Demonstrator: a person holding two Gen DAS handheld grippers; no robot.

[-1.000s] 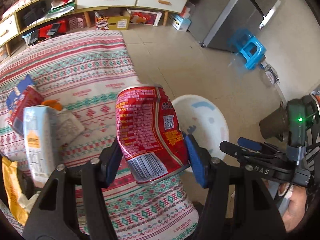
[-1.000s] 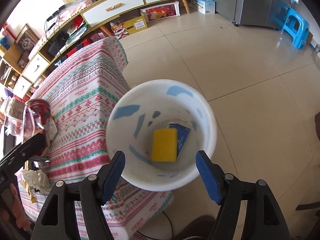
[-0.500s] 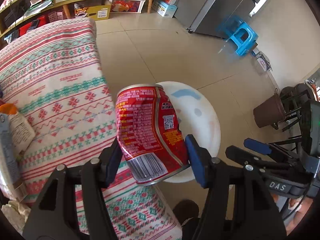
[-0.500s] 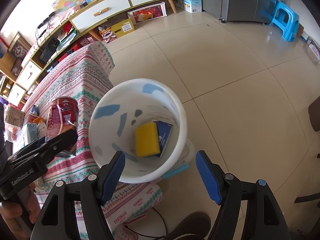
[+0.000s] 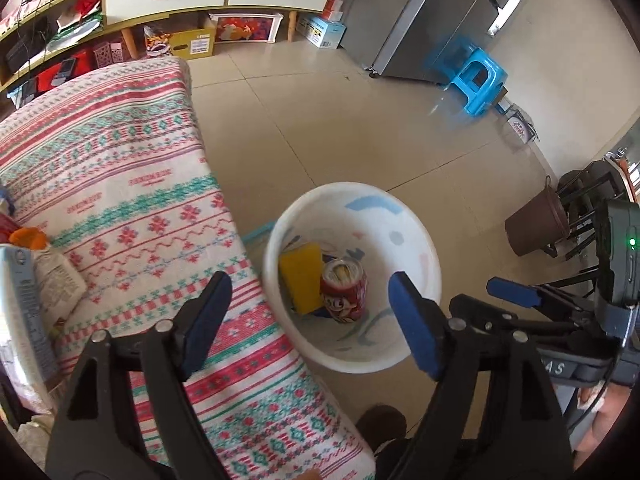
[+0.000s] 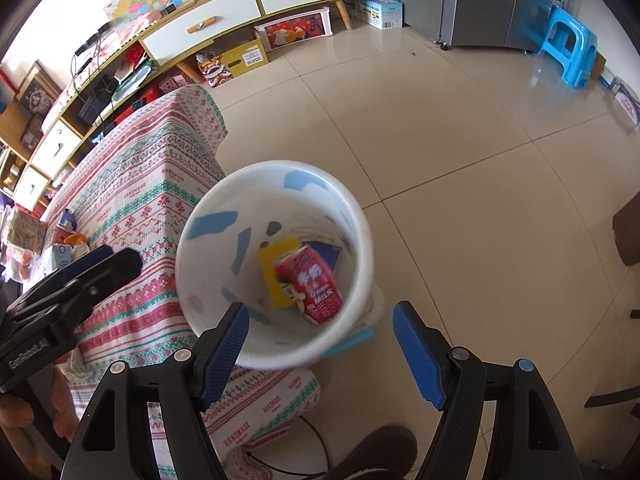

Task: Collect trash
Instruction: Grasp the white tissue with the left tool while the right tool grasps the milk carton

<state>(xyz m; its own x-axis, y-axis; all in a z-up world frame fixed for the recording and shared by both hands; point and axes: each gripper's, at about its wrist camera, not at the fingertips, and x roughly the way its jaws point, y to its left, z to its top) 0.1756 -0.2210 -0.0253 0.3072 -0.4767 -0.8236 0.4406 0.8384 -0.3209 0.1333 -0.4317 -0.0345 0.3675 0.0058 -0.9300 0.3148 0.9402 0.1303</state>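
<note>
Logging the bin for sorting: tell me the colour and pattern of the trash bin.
White trash bin with scattered light-blue and grey patches; the right wrist view shows it best.

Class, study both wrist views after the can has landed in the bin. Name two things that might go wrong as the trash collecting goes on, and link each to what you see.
1. The white bin stands on the floor tight against the draped tablecloth; a gripper brushing the cloth might nudge or tip it.
2. The remaining trash, such as the carton, lies near the table's edge, so a careless reach by the open left gripper could knock pieces to the floor.
</note>
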